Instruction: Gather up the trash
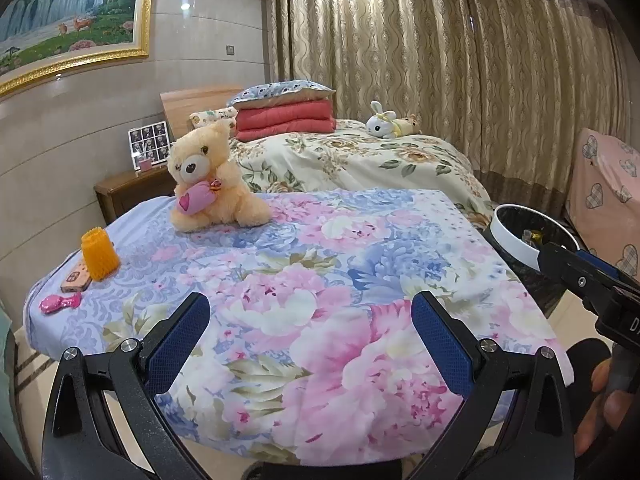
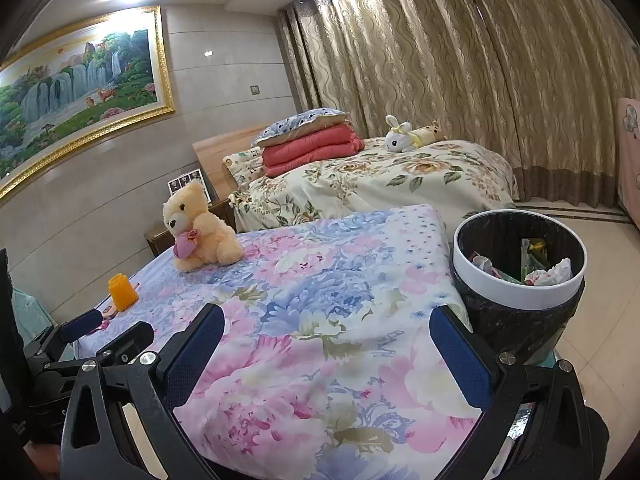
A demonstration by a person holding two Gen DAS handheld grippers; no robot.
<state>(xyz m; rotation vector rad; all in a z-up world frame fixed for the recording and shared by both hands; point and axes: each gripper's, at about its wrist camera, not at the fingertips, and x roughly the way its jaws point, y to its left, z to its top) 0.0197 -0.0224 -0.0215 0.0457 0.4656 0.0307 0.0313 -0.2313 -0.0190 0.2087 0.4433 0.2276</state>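
Observation:
A bin [image 2: 520, 300] with a white rim and black liner stands at the right edge of the floral-cloth table [image 2: 320, 264]. It holds crumpled tissue [image 2: 550, 274] and green wrappers [image 2: 528, 258]. My right gripper [image 2: 327, 314] is open over the cloth, just left of the bin, with nothing between its pads. My left gripper [image 1: 309, 300] is also open and empty above the cloth [image 1: 320, 240]. In the left wrist view the bin [image 1: 514, 242] sits at the right, partly behind my right gripper [image 1: 568, 264]. At the table's left lies an orange foam net sleeve [image 1: 99, 254].
A teddy bear [image 1: 212, 176] sits at the far side of the table. A phone [image 1: 76, 278] and a pink comb-like item [image 1: 60, 303] lie by the left edge. Beyond are a bed [image 1: 360, 160] with folded bedding, a nightstand [image 1: 132, 192] and curtains. A hand [image 1: 600, 392] is at lower right.

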